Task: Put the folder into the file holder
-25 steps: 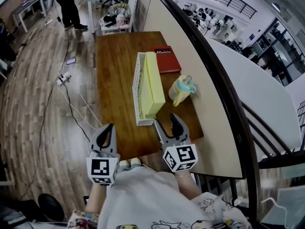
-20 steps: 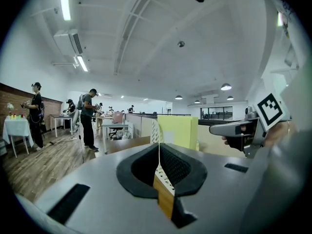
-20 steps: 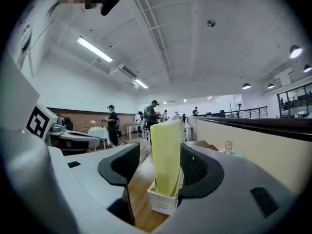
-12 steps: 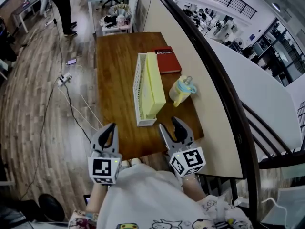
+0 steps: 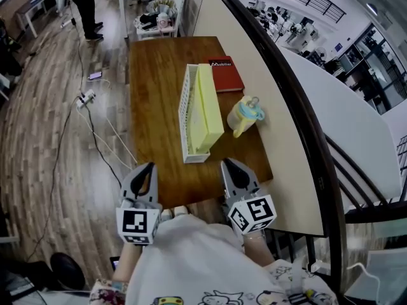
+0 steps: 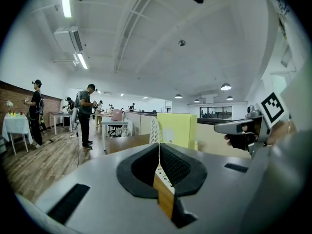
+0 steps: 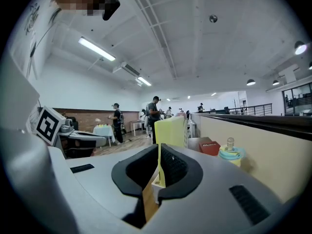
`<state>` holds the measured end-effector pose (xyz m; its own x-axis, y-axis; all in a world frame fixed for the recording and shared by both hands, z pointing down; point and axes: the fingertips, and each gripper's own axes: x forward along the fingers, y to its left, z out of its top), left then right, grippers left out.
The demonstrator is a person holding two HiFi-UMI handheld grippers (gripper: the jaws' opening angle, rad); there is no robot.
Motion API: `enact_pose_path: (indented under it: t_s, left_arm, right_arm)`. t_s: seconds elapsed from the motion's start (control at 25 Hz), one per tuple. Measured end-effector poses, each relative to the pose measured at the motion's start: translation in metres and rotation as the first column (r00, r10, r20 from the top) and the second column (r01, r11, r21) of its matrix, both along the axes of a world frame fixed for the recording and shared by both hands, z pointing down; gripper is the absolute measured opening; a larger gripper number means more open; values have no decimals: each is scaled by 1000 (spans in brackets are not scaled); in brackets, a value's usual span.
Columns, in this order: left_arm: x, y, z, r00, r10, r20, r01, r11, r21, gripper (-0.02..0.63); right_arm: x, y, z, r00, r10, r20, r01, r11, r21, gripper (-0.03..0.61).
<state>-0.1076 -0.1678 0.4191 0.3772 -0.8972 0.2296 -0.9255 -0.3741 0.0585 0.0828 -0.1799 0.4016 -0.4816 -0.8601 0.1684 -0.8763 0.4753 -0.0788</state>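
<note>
In the head view, the yellow folder (image 5: 206,110) already stands in the white file holder (image 5: 186,107) on the table (image 5: 152,107). Its long side runs straight away from the person. The right gripper (image 5: 230,170) is nearer to it than the left gripper (image 5: 145,172).

In the left gripper view, the left gripper (image 6: 159,147) has its jaws together and holds nothing. The folder (image 6: 176,129) is ahead, end-on.

In the right gripper view, the right gripper (image 7: 160,152) is closing its jaws with nothing between them. Only this view shows the cup (image 7: 230,155) beside the folder (image 7: 170,130).
</note>
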Motion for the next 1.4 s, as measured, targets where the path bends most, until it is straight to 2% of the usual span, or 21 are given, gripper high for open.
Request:
enact_pose_path:
  t_s: [0.44,1.4]
  left_arm:
    - [-4,3,14,1000,-5,-2,5,999,-42,5]
    - [-7,-1,17,1000,3,18,-2,999,-42,5]
  right_arm:
    - [4,0,14,1000,3,2,-3,999,-44,0]
    - [4,-3,24,999,13,37,-10,997,-75,0]
